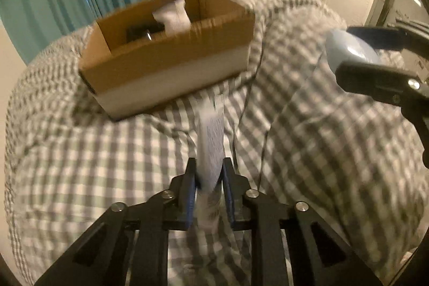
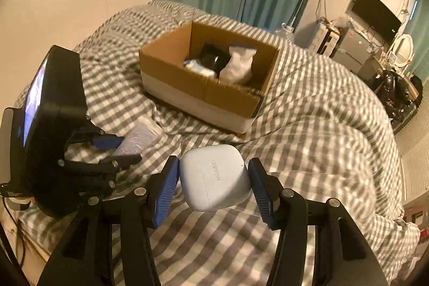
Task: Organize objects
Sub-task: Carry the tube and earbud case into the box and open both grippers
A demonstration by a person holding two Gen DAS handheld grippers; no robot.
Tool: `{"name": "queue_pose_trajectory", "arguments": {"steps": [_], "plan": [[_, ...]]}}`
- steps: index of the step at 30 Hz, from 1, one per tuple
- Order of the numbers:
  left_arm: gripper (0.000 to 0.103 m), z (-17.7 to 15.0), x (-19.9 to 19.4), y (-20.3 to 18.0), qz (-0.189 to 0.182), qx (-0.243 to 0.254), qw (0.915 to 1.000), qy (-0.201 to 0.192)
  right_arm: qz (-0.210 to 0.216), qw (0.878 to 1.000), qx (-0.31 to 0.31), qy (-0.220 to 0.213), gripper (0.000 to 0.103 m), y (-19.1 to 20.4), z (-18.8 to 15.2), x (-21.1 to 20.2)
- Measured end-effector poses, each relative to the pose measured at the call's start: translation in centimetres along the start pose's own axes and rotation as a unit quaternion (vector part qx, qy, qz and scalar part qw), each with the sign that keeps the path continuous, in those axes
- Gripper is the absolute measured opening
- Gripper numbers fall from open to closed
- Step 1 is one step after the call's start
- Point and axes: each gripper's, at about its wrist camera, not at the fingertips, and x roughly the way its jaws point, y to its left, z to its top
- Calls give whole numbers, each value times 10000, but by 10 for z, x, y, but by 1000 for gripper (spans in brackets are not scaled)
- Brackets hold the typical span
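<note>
Cardboard box (image 2: 203,90) is the target for both loads, and it sits on the checked bed cover (image 2: 321,130) ahead of both tools, open side up. It already holds a white crumpled packet (image 2: 238,63), a dark object (image 2: 211,59) and something white and blue at its near-left inside corner; I cannot tell what these last 2 are.

The left tool (image 1: 209,173) pinches a thin white-and-blue packet (image 1: 210,141), pads pressed on its flat sides. The packet's long axis runs straight forward along the fingers, and its far end points at the box's near wall, seemingly not touching it. From this tool the box lies ahead and a little to the left, its rim above the packet's tip in the left wrist view.

The right tool (image 2: 214,180) holds a pale blue earbud case (image 2: 215,177) marked HUAWEI between its pads, clear of the cover. From here the box lies ahead and slightly left, farther off than it is from the left tool.

My judgement: the left tool is nearer and should go first, lifting so the packet's tip clears the near wall before moving forward over the opening. The right one then has a free path over the same wall.
</note>
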Motion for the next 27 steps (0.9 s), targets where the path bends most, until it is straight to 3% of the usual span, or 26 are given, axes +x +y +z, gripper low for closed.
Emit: {"name": "queue_pose_trajectory", "arguments": {"steps": [7, 15, 21, 27], "plan": [[16, 19, -36, 21, 33, -139, 9988, -465, -93, 9995, -94, -286, 53, 4, 22, -27], [16, 72, -58, 49, 133, -311, 9950, -939, -49, 9984, -153, -549, 53, -3, 67, -22], [16, 127, -57, 69, 257, -305, 9925, -1153, -4, 9975, -35, -703, 53, -21, 119, -4], [16, 166, -26, 89, 360, -423, 9927, -1074, 107, 9987, 105, -488, 53, -41, 153, 45]]}}
